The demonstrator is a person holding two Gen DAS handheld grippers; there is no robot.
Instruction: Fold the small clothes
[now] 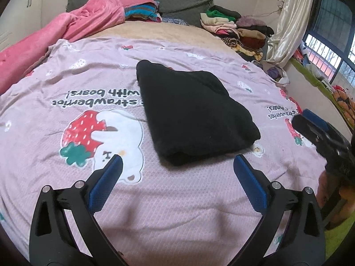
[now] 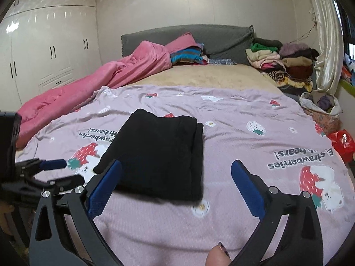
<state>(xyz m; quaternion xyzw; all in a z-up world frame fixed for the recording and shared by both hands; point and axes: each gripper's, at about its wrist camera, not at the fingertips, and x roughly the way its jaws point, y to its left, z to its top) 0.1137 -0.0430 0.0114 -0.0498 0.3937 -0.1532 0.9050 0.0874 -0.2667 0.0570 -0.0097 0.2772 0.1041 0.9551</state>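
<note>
The black garment (image 1: 195,113) lies folded in a compact rectangle on the lilac strawberry-print sheet (image 1: 66,84), near the middle of the bed and clear of everything else. Your left gripper (image 1: 177,166) hangs above the sheet just short of the garment's near edge, its blue pads spread wide with nothing between them. Your right gripper (image 2: 176,173) is likewise spread and empty, off the garment's near right corner; its left pad overlaps the garment's near edge in the right wrist view, but whether it touches cannot be told.

Findings on risk, as judgement only:

1. The fold looks finished but loose. The layered edge at the far right corner shows a visible step, so a pad dragged across the top would likely peel the upper layer back.
2. If you pick it up by one edge only, expect the bundle to drop open under its own weight. Take it through all layers, or support it from both sides.
3. The sheet beneath is wrinkled and unsecured. A low approach could pinch sheet together with garment and pull both.
4. The piles of clothes (image 2: 286,64) by the headboard stand well apart; carrying the garment there one-handed invites unfolding on the way.
</note>
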